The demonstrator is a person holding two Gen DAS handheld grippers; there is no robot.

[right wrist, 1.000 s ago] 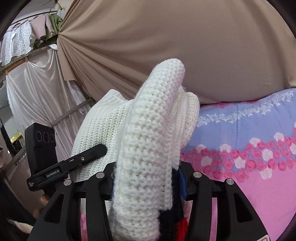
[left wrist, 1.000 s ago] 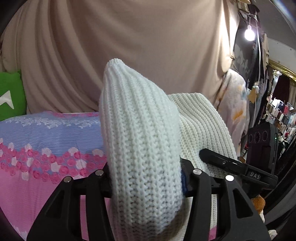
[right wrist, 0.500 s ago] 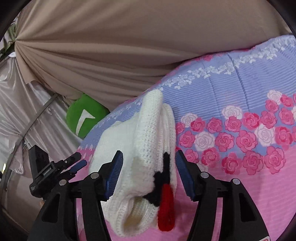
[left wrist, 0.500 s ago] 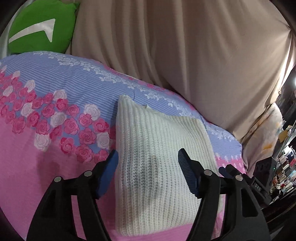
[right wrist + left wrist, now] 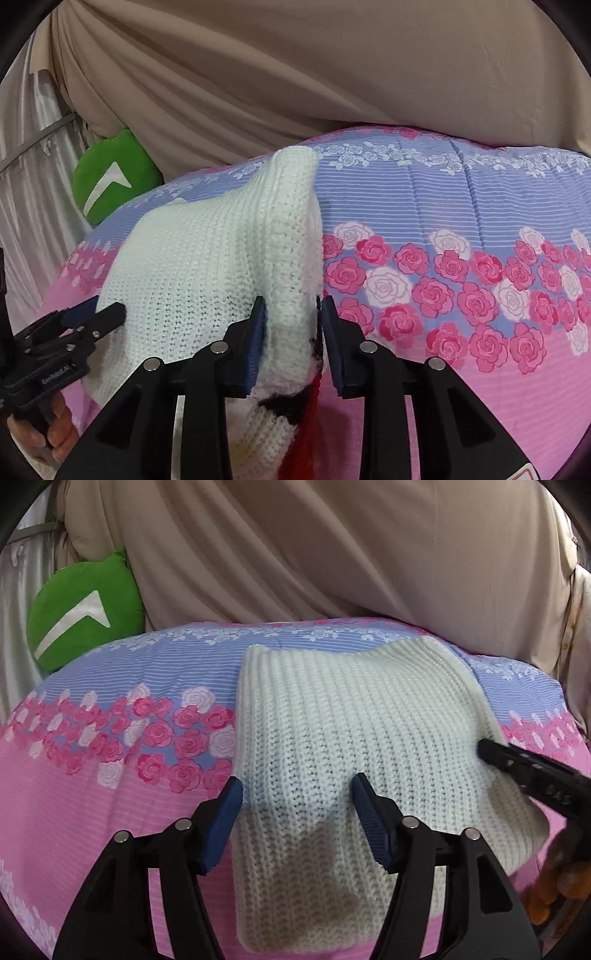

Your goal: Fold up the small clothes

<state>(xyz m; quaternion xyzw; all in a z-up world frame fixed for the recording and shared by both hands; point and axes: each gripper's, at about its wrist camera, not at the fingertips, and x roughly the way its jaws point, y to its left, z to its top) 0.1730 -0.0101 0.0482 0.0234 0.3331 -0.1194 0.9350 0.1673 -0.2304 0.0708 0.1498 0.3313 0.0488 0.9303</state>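
While folded, white knit sweater (image 5: 351, 720) between right fingers (image 5: 258, 332), flat under left fingers (image 5: 225, 819).

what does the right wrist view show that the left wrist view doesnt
Only the right wrist view shows the red and black knit patch at the white knit garment's near end, the thick rolled edge squeezed in the right claw, whose jaws have just been closing, and the hand holding the left tool.

Only the left wrist view shows the garment's wide flat top and the left claw standing open over it.

Both show the rose-print bedspread, green cushion and beige curtain.
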